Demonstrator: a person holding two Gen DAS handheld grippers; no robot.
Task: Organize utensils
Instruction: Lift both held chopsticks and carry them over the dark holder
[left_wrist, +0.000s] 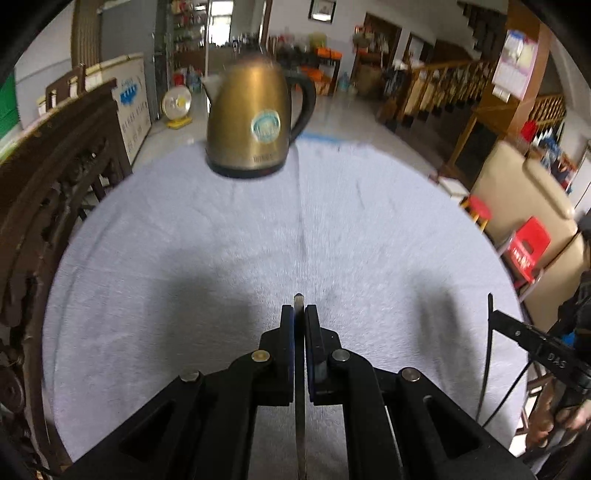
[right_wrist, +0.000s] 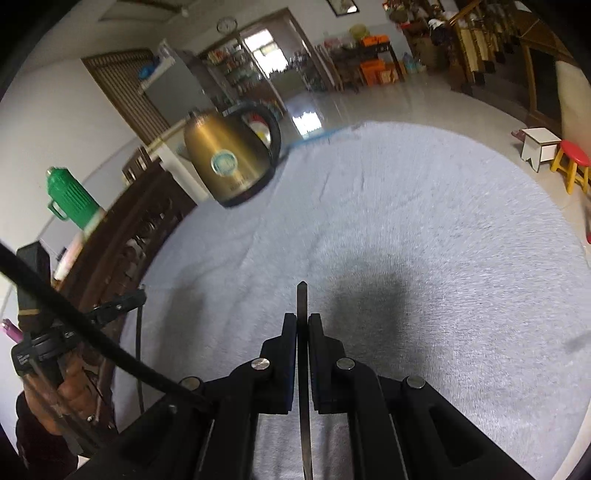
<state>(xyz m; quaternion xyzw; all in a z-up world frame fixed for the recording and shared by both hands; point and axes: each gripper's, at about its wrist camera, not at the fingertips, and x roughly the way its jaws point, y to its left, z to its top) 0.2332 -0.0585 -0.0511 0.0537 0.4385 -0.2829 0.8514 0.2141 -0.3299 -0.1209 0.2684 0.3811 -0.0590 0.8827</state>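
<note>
In the left wrist view my left gripper (left_wrist: 299, 310) is shut on a thin metal utensil (left_wrist: 298, 300), seen edge-on, whose rounded tip pokes out past the fingertips above the cloth. My right gripper (right_wrist: 303, 319) is likewise shut on a thin dark metal utensil (right_wrist: 302, 295) with a pointed tip. Which kind of utensil each one is cannot be told. The right gripper (left_wrist: 493, 314) also shows at the right edge of the left wrist view, its utensil (left_wrist: 484, 369) hanging down. The left gripper (right_wrist: 138, 295) appears at the left of the right wrist view, its utensil (right_wrist: 139, 354) hanging below.
A round table under a pale grey cloth (left_wrist: 184, 258) fills both views. A brass-coloured electric kettle (left_wrist: 251, 122) stands at its far edge. A carved dark wooden chair back (left_wrist: 44, 192) borders the left side. A green flask (right_wrist: 72, 199), red stools and a staircase stand beyond.
</note>
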